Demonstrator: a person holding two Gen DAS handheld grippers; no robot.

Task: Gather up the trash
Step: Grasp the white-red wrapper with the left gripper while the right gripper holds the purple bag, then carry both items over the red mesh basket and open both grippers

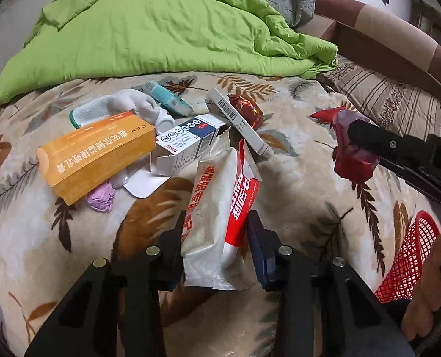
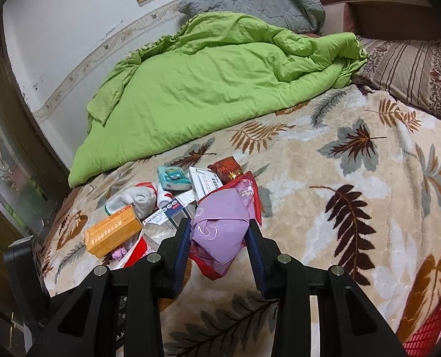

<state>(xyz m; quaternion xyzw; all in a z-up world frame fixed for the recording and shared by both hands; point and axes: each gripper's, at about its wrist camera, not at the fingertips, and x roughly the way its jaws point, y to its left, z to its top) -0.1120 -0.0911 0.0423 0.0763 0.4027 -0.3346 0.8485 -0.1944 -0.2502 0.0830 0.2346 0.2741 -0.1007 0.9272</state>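
Bed (image 1: pixel 294 196) — both hand-held grippers angled down

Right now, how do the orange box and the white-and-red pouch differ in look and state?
The orange box is a stiff carton that keeps its shape; the white-and-red pouch is a soft, crumpled bag with a torn top. The orange box lies untouched among the other litter; the pouch sits between the left tongs. The box's face is one colour with white lettering; the pouch is white with a red band. Both lie on the leaf-patterned blanket.
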